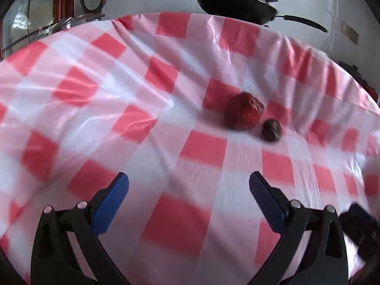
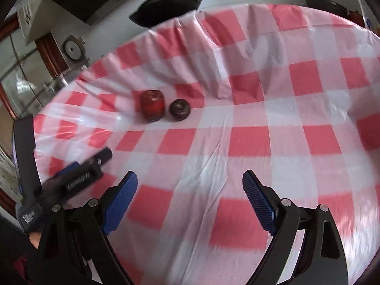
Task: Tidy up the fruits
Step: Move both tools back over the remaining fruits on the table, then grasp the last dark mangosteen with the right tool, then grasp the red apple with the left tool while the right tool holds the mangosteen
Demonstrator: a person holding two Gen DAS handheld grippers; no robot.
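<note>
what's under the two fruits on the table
The red fruit and the smaller dark fruit sit on a red and white checked tablecloth. The cloth covers the whole tabletop, so the table surface under it cannot be seen.

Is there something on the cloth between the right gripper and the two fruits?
Nothing visible. Only bare checked tablecloth lies between the open right gripper and the red fruit with the dark fruit beside it. The left gripper is off to the side.
</note>
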